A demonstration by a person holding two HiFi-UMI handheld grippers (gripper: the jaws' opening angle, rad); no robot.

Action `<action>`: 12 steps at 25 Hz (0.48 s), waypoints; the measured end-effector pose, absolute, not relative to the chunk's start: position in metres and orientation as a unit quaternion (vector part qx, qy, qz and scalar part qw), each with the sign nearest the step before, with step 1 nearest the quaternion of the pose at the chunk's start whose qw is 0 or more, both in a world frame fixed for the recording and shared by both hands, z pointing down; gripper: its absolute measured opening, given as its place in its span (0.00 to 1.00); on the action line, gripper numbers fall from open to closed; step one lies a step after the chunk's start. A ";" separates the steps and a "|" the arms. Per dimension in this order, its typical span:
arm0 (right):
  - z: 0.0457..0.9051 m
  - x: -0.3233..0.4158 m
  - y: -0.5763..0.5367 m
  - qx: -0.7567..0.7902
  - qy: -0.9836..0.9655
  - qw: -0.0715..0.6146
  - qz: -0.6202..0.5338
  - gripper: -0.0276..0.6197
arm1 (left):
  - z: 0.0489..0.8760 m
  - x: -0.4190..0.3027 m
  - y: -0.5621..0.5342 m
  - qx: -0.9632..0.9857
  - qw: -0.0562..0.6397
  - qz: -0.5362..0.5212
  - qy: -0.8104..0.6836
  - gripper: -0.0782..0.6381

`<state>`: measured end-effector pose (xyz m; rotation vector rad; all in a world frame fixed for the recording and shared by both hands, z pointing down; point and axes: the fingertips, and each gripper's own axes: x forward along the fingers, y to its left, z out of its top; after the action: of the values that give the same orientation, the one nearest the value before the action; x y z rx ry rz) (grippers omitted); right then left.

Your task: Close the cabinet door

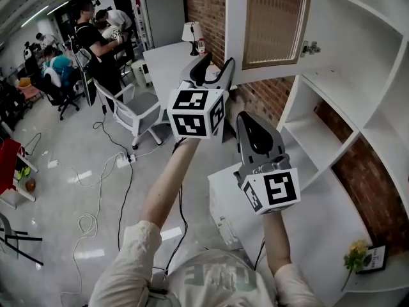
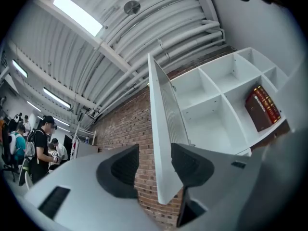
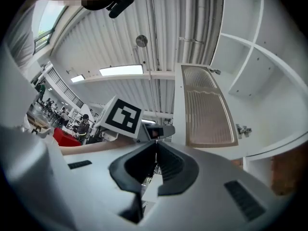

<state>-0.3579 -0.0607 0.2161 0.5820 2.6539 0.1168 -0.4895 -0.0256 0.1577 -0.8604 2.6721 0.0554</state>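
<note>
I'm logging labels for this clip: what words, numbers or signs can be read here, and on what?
No text reads clearly.
Shirt print: pale letters, too faint to read.
Red book spines: gold print, too small.
Framed card beside the flowers: too small.
Cube markers: black-and-white patterns, no letters.

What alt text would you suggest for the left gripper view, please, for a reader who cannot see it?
The left gripper, jaws open, frames the edge of an open white cabinet door, seen nearly edge-on. Right of it stand white shelves with red books in one compartment; left, a brick wall and distant people.
</note>
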 end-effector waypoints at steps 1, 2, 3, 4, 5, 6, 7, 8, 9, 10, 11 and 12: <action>0.215 -0.357 -0.060 0.209 0.954 0.210 0.043 0.07 | 0.158 -0.494 -0.026 -0.302 0.162 0.014 0.939 0.41; 0.214 -0.358 -0.060 0.208 0.954 0.211 0.045 0.07 | 0.159 -0.498 -0.028 -0.304 0.158 0.007 0.939 0.41; 0.214 -0.358 -0.062 0.205 0.954 0.212 0.047 0.07 | 0.160 -0.503 -0.031 -0.306 0.154 0.000 0.940 0.40; 0.214 -0.359 -0.065 0.202 0.955 0.212 0.049 0.07 | 0.162 -0.506 -0.034 -0.308 0.151 -0.006 0.939 0.39; 0.214 -0.359 -0.068 0.198 0.956 0.212 0.051 0.07 | 0.163 -0.509 -0.037 -0.312 0.148 -0.009 0.939 0.38; 0.214 -0.360 -0.071 0.193 0.957 0.211 0.052 0.07 | 0.164 -0.511 -0.040 -0.315 0.146 -0.009 0.938 0.37; 0.215 -0.360 -0.075 0.188 0.958 0.209 0.053 0.07 | 0.165 -0.511 -0.043 -0.319 0.144 -0.006 0.937 0.35; 0.216 -0.359 -0.077 0.184 0.959 0.207 0.053 0.07 | 0.165 -0.511 -0.044 -0.323 0.143 -0.002 0.935 0.34; 0.217 -0.359 -0.079 0.181 0.960 0.205 0.054 0.07 | 0.165 -0.510 -0.045 -0.327 0.142 0.003 0.934 0.32; 0.218 -0.359 -0.081 0.179 0.961 0.204 0.055 0.07 | 0.164 -0.510 -0.046 -0.330 0.141 0.009 0.933 0.31; 0.218 -0.358 -0.083 0.177 0.961 0.204 0.056 0.07 | 0.164 -0.510 -0.048 -0.333 0.139 0.013 0.933 0.30; 0.218 -0.357 -0.084 0.176 0.961 0.203 0.058 0.07 | 0.164 -0.510 -0.049 -0.335 0.138 0.017 0.932 0.29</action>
<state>-0.3573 -0.0842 0.2178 0.4910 2.6825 0.1610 -0.5098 -0.0488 0.1640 -0.9688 2.6953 0.0485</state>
